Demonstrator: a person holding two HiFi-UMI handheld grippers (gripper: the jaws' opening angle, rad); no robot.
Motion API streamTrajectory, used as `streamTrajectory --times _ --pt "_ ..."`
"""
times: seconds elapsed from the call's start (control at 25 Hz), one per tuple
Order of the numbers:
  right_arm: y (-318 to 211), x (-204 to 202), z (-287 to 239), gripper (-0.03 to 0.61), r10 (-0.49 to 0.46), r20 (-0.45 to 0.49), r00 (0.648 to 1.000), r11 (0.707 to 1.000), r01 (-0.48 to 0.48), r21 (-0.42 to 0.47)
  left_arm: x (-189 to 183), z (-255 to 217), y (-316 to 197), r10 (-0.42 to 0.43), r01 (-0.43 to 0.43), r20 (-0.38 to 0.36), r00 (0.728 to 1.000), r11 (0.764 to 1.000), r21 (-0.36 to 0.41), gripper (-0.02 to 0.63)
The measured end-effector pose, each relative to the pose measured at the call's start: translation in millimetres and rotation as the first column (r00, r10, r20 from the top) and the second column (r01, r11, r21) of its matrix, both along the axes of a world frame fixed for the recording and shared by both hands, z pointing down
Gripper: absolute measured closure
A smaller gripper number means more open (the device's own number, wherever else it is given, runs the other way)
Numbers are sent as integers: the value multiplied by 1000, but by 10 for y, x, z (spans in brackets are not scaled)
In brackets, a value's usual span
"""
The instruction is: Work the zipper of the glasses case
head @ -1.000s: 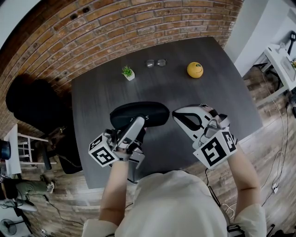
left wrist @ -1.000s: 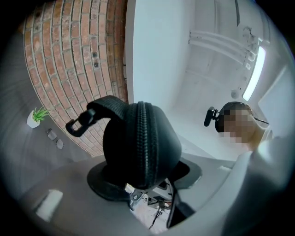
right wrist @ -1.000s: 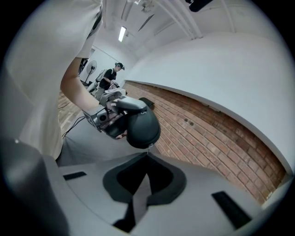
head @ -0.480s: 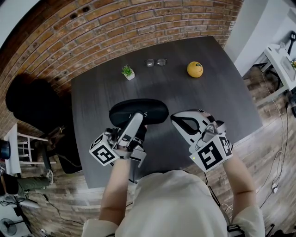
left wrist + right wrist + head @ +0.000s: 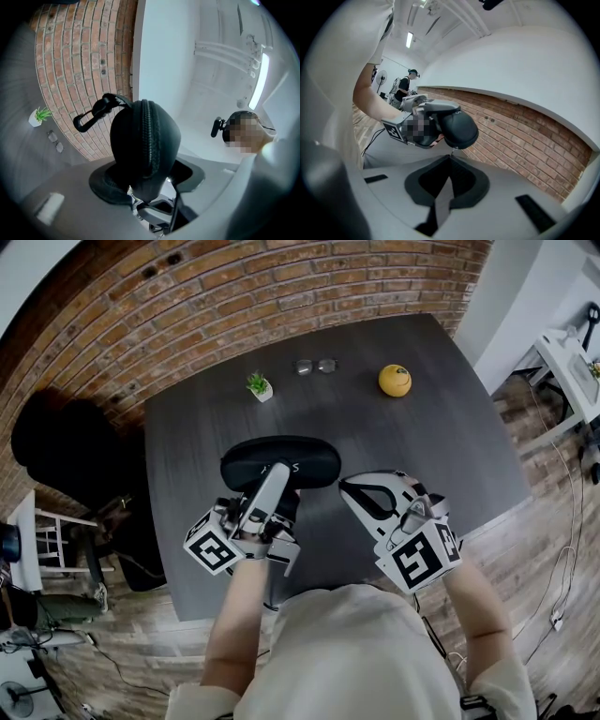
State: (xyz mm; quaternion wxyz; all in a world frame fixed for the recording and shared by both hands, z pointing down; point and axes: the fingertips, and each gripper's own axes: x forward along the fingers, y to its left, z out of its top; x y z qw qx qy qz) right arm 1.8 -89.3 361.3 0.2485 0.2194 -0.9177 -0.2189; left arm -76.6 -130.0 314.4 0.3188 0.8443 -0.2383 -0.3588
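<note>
The case (image 5: 300, 457) is held up off the surface (image 5: 441, 427), over its near middle, lying across from left to right. The left gripper (image 5: 277, 479) has it by the near side. Its fingers (image 5: 70, 187) are clamped on the body of the case, one on each face, with the seam turned up between them.

From the left gripper view the zipper (image 5: 149, 136) runs straight up the middle of the case, and its teeth look meshed all along the stretch I can see. A clip (image 5: 91, 116) dangles off the far end.

The right gripper (image 5: 349, 488) sits at the right end of the case. Its fingers (image 5: 384, 197) are pressed fully together, and a small metal pull (image 5: 451, 151) hangs from the rounded end of the case right down to their tips. As far as I can make out it is nipped between them, though it is tiny and I would not swear to it.

So I'd say the set-up is done: the case is lifted, steadied and turned, and the pull is caught or very nearly so. The real work looks to be still ahead, since no gap shows in the zipper and the lid halves sit flush. What is left is to draw the pull along the seam round the curve.

Far across the surface and well apart from all this are a plant (image 5: 260, 386), glasses (image 5: 316, 366) and a yellow ball (image 5: 395, 381).
</note>
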Motion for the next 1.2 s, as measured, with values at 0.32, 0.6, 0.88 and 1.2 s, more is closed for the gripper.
streamTrajectory --times 0.32,0.6,0.88,1.2 --pt "50 -101 42 578 -9 15 1000 1000 10 -20 20 -8 -20 -11 11 -10 1000 1000 -2 388" --pt "64 -180 101 578 -14 30 999 999 16 -50 45 -5 -25 -10 10 0 1000 1000 4 388" --pt "46 -167 184 578 2 26 1000 997 0 -71 44 95 -33 -16 16 49 999 1000 -13 383" --pt "50 -1 523 451 101 111 989 979 -79 -186 85 492 -120 41 -17 187 981 992 -128 368"
